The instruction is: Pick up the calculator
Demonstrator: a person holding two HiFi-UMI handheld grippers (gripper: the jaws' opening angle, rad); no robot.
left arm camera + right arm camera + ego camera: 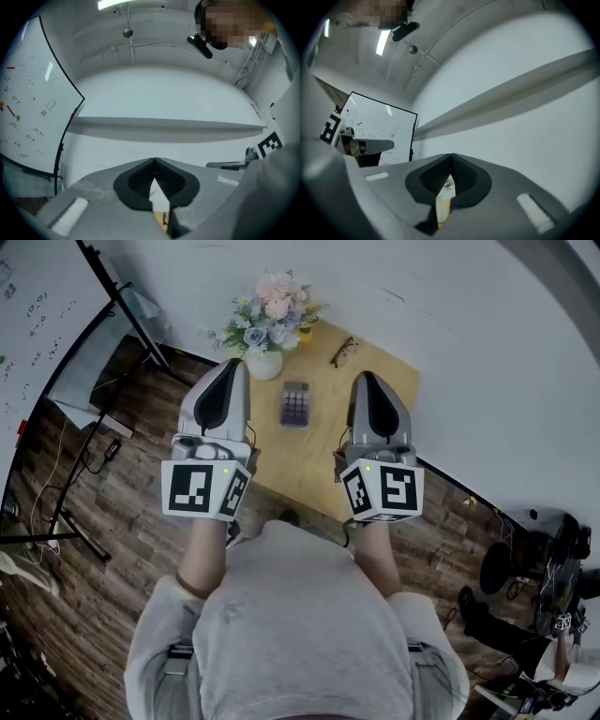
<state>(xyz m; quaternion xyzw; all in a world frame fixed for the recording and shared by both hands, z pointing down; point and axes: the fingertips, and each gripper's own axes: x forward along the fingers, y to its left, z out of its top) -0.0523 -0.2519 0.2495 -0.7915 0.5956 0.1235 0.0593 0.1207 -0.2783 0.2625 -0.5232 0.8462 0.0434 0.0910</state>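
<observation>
Holding the left gripper (235,365) and the right gripper (365,379) side by side above the wooden table (305,465), each with its jaws pressed together tip to tip and gripping nothing. Pointing both away from the person, towards the white wall, noses tipping slightly upward. Leaving the calculator (294,404) lying flat on the table between the two tips, touching neither, keys facing up, its long axis running from the person's side towards the wall, roughly in line with the grippers. Passing just beside a white vase (263,363) of flowers (270,310) at the left tip. Facing a pair of glasses (343,351) lying beyond the calculator, near the far edge. Catching a whiteboard (28,103) at the left of the left gripper view.
</observation>
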